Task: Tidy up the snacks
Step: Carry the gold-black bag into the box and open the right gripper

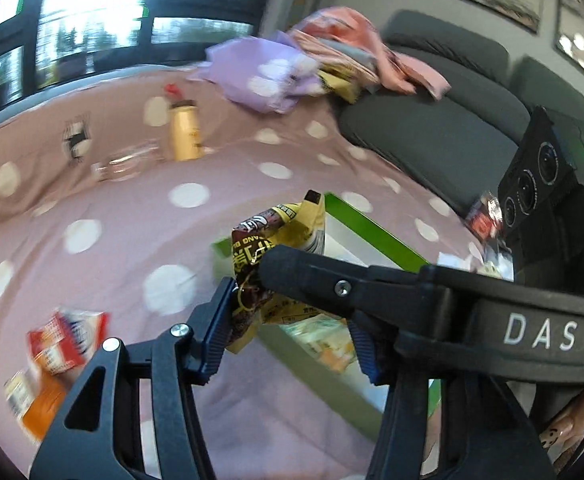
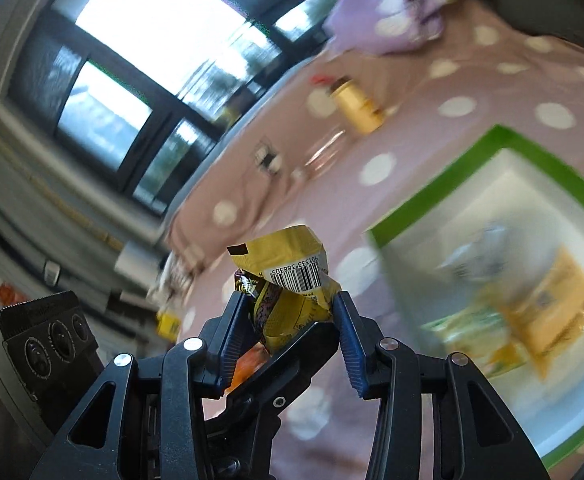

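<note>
Both grippers pinch one crinkled yellow foil packet [image 2: 288,284] at centre frame: right gripper [image 2: 288,322] clamped on it, left gripper [image 1: 288,320] touching it with one ribbed finger. Green-rimmed box [image 2: 488,144] right, on a dotted pink bedspread [image 1: 112,208].

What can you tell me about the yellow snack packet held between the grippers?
The yellow snack packet is a crinkled foil-like wrapper with dark brown print, a barcode and a small black corner tab. It is crumpled and held off the polka-dot cloth. The right gripper is shut on it; the left gripper also has it between its fingers, one pad touching.
</note>
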The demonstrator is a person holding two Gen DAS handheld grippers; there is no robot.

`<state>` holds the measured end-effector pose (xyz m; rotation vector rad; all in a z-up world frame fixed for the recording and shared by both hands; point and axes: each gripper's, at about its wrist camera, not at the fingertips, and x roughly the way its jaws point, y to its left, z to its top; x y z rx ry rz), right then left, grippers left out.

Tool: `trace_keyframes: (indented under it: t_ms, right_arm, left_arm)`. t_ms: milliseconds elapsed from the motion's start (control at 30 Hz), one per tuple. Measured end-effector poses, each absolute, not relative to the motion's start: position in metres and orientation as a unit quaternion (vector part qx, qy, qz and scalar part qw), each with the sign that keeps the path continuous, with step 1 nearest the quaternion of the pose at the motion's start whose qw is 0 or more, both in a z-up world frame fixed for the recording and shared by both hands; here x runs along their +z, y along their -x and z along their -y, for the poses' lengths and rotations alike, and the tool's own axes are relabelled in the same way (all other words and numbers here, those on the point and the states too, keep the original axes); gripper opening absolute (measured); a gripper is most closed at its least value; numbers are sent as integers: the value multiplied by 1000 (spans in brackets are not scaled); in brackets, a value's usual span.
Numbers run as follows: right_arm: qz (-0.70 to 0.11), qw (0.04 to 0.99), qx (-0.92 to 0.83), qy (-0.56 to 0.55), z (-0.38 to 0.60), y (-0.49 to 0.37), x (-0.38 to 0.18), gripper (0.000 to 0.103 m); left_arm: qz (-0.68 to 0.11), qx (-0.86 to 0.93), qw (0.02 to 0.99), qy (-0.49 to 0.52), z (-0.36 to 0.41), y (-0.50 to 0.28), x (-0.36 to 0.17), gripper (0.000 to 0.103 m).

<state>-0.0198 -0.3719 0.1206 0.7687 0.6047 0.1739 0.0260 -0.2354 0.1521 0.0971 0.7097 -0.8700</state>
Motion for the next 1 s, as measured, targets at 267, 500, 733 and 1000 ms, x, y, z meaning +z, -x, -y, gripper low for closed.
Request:
trace_keyframes:
  t_ms: [267, 500, 733, 1000]
  right_arm:
    - [-288, 859, 5, -424, 426, 32, 86, 47]
    - [-291, 836, -50, -462, 455, 42, 64, 47]
    - [-293, 826, -51, -478, 461, 41, 56, 47]
    - [-282, 845, -88, -446, 458, 46, 66, 58]
  left_arm:
    - [-370, -464, 802, -64, 296, -32, 122, 52]
    - [-400, -474, 782, -63, 318, -27, 106, 42]
    - [-408, -471, 780, -60, 318, -25, 101, 42]
    - [-402, -462, 789, -54, 305, -27, 107, 49]
